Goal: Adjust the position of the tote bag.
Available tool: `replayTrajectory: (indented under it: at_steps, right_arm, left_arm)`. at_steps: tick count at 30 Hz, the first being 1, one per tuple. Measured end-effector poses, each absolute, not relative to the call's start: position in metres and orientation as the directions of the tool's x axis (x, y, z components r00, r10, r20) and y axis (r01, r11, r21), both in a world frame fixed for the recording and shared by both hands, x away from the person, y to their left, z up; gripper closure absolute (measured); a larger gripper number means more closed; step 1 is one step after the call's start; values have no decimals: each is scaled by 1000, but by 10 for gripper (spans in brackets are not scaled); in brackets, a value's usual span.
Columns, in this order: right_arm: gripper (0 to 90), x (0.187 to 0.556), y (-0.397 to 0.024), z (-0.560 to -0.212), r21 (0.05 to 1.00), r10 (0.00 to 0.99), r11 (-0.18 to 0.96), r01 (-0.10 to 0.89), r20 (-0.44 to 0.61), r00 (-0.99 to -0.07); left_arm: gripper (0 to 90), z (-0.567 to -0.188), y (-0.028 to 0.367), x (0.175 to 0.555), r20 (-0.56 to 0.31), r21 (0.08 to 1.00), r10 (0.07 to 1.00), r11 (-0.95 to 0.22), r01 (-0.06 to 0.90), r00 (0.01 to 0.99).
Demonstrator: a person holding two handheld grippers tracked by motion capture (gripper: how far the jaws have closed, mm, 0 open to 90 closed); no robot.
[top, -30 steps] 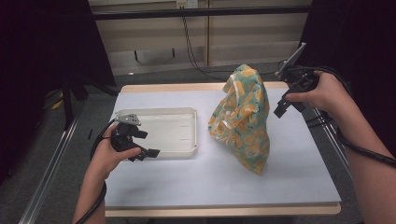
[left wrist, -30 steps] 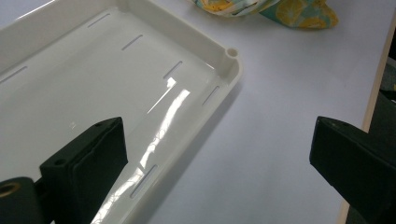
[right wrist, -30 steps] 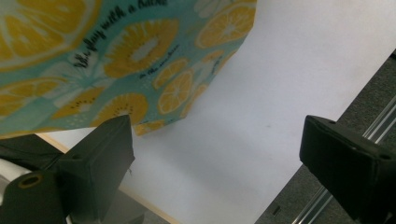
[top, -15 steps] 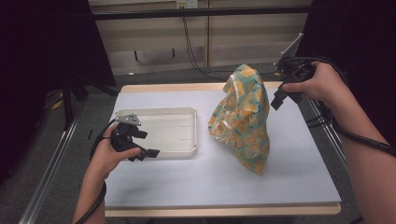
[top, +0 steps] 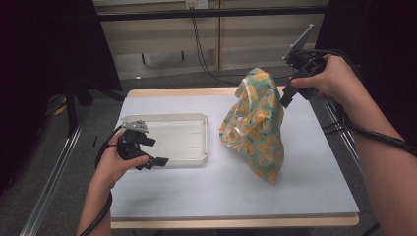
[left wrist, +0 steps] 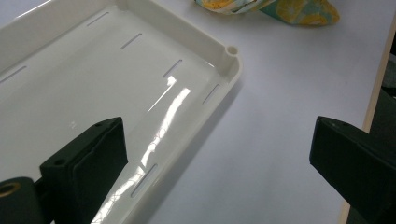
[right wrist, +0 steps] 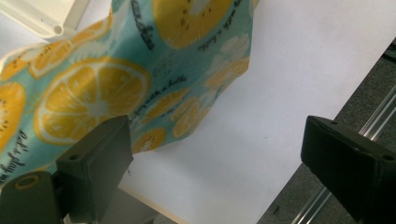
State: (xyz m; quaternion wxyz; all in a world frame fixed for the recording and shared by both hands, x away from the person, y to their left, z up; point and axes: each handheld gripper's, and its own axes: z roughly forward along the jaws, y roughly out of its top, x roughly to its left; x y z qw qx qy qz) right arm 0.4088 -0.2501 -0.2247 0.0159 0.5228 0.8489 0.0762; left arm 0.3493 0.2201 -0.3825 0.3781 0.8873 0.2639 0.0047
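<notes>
A teal bag printed with orange slices [top: 255, 123] stands slumped on the white table, right of centre; it also shows in the right gripper view [right wrist: 126, 79] and its tip in the left gripper view [left wrist: 285, 9]. My right gripper [top: 286, 96] hangs open just right of the bag's top, with nothing between its jaws [right wrist: 215, 172]. A white plastic tray [top: 172, 147] lies left of centre, empty [left wrist: 116, 60]. My left gripper [top: 155, 161] rests open at the tray's near left corner, its jaws spanning the tray's rim [left wrist: 215, 158].
The table's right edge [top: 339, 147] drops to a metal rail and dark floor. Cables trail from both grippers. A wooden cabinet front [top: 221, 29] stands behind the table. Bare white tabletop [top: 221, 191] lies in front of the tray and bag.
My right gripper has risen and drawn back to the right, away from the bag. The bag and the left gripper have stayed put.
</notes>
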Motion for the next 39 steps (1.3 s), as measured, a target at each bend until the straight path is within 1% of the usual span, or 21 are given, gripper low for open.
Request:
replayTrajectory:
  at_steps: [9,17,23,28,34,35,39]
  right_arm:
    - [72,414,-240,-213,162,898,428,889,37,-439]
    - [71,420,-228,-202,189,901,414,891,55,-430]
    - [55,422,-218,-203,197,895,421,885,66,-441]
    - [61,426,-210,-207,201,904,406,892,59,-424]
    - [108,429,-206,-212,203,907,400,894,54,-418]
    - [147,429,-205,-213,213,910,390,896,59,-411]
    - [180,430,-204,-215,223,914,379,898,58,-401]
  left_arm:
    - [37,-383,221,350,-188,670,479,-576,469,858]
    - [37,-383,221,351,-194,670,472,-577,468,860]
    - [37,-384,220,350,-184,665,476,-584,466,860]
    - [37,-383,220,350,-190,670,472,-579,465,861]
    - [37,-383,220,350,-190,670,472,-578,465,861]
    - [38,-383,220,350,-188,670,470,-580,463,862]
    - [37,-384,219,350,-180,670,468,-585,457,865]
